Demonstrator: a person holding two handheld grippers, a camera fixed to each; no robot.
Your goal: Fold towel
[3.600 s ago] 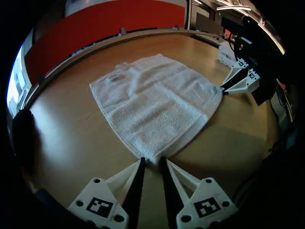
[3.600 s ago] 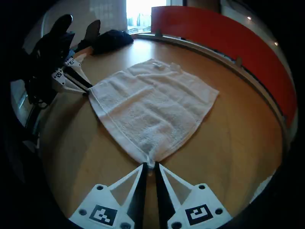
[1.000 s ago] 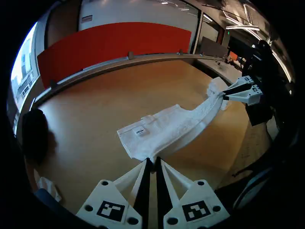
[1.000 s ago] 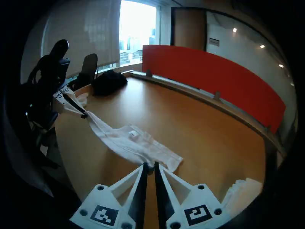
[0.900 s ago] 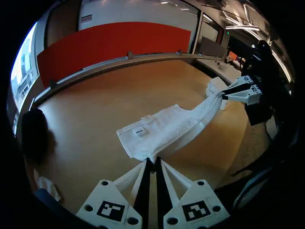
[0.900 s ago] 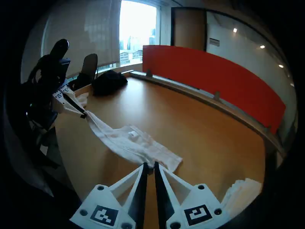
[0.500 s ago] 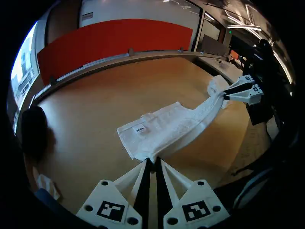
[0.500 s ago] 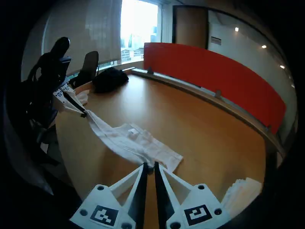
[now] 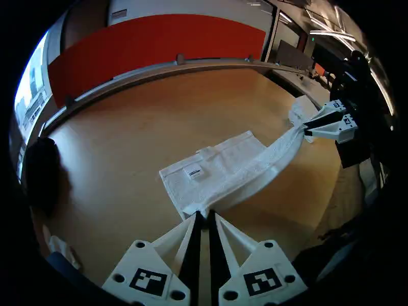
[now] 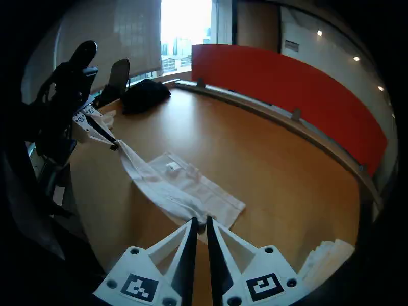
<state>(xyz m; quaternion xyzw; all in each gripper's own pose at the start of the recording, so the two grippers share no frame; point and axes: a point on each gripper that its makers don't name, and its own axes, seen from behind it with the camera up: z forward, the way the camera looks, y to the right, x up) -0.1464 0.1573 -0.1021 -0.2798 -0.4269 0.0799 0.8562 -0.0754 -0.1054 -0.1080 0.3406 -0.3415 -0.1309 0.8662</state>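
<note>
Operator: Where is the towel?
Inspector: The white terry towel [image 9: 224,168] lies partly on the tan wooden worktop [image 9: 117,132]. You hold its near edge raised, one corner pinched in the closed jaws of the left gripper [image 9: 203,215] and one in the right gripper [image 10: 198,222], apparently to carry it over for a fold.
Operator: Any writing?
Inspector: One small sewn white label [image 9: 195,173]; its print is too small to read.

dim but sharp frames, glare from the blown-out window [image 10: 186,28], fisheye bending toward dark edges.
</note>
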